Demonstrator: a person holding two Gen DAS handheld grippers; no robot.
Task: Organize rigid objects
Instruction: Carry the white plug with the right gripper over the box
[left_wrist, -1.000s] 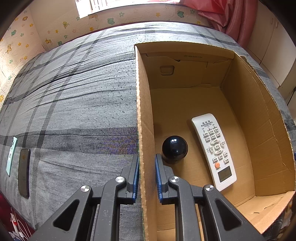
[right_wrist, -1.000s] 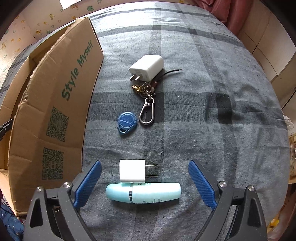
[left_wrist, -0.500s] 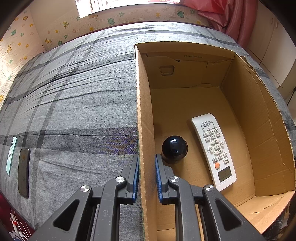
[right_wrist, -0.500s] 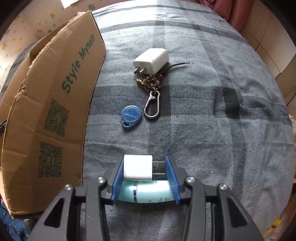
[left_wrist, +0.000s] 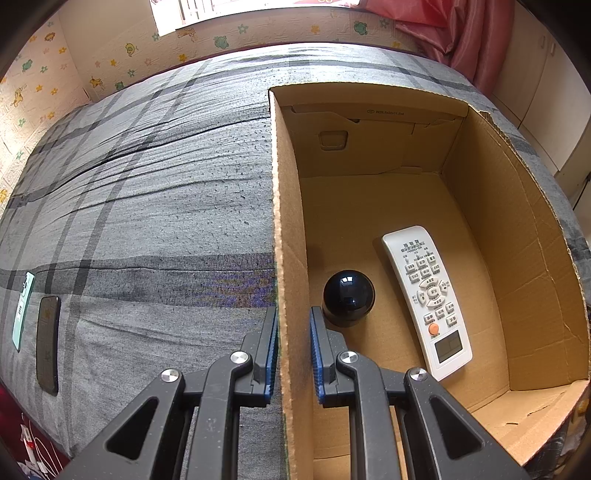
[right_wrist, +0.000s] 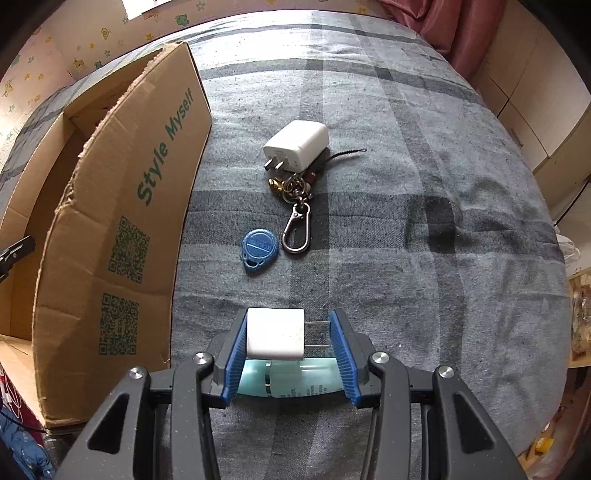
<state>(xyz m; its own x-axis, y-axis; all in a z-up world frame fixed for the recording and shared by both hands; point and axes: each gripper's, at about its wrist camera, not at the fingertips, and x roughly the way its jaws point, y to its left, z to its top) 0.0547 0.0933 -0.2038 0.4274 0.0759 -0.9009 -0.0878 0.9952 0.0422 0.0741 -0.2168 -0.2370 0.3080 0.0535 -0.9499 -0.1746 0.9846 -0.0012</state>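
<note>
Remote (left_wrist: 426, 300) & black ball (left_wrist: 348, 297) already in cardboard box (left_wrist: 517, 236). Right hand-held gripper (right_wrist: 288, 349) clamped on small white charger (right_wrist: 275, 334) just above bed (right_wrist: 406, 221); left hand-held gripper (left_wrist: 292, 350) pinches box wall. Left on bed: bigger charger (right_wrist: 297, 145), keys (right_wrist: 295, 206), blue fob (right_wrist: 259, 246), teal tube (right_wrist: 288, 380).

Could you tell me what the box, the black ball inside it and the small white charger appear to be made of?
Box: plain brown corrugated cardboard, matte, with torn ragged edges.
Black ball: hard and glossy, likely plastic or glass; it shows sharp highlights.
Small white charger: smooth white plastic with two bare metal prongs.
</note>
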